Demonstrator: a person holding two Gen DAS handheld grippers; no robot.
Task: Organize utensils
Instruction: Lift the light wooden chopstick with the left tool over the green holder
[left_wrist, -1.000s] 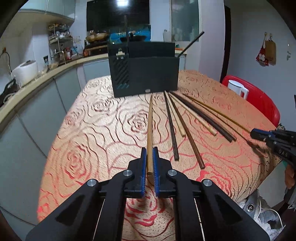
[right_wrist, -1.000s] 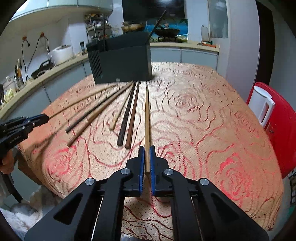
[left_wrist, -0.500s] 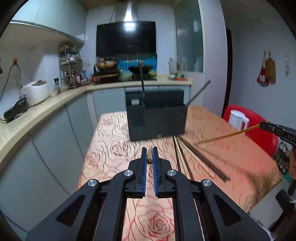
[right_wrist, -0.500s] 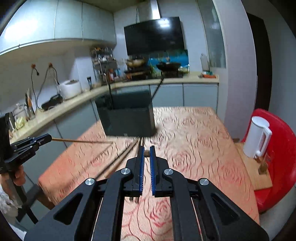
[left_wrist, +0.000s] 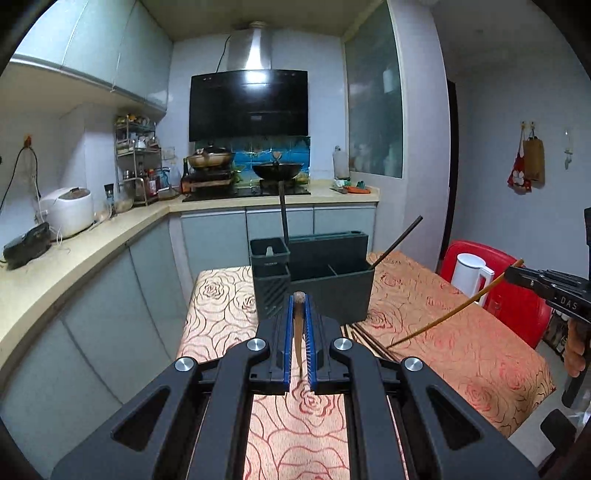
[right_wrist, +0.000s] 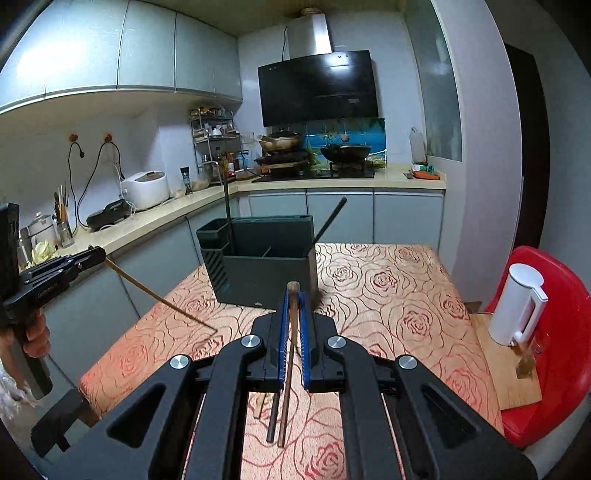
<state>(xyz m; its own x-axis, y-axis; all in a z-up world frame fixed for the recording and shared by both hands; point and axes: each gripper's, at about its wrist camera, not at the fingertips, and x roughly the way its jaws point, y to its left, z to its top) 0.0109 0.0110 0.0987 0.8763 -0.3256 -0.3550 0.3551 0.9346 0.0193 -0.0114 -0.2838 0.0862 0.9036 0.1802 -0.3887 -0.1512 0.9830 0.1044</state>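
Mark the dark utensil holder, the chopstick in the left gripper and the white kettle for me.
utensil holder (left_wrist: 334, 291), left wrist view, front wall.
chopstick (left_wrist: 297, 325), left wrist view, shaft between the blue pads.
left gripper (left_wrist: 299, 314), left wrist view, between its fingertips.
white kettle (right_wrist: 515, 302), right wrist view, body.

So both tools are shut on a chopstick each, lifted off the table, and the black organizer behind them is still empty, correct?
Not empty. The right wrist view shows two dark sticks already standing in the black organizer. Otherwise right: the left tool and the right tool each clamp a chopstick.
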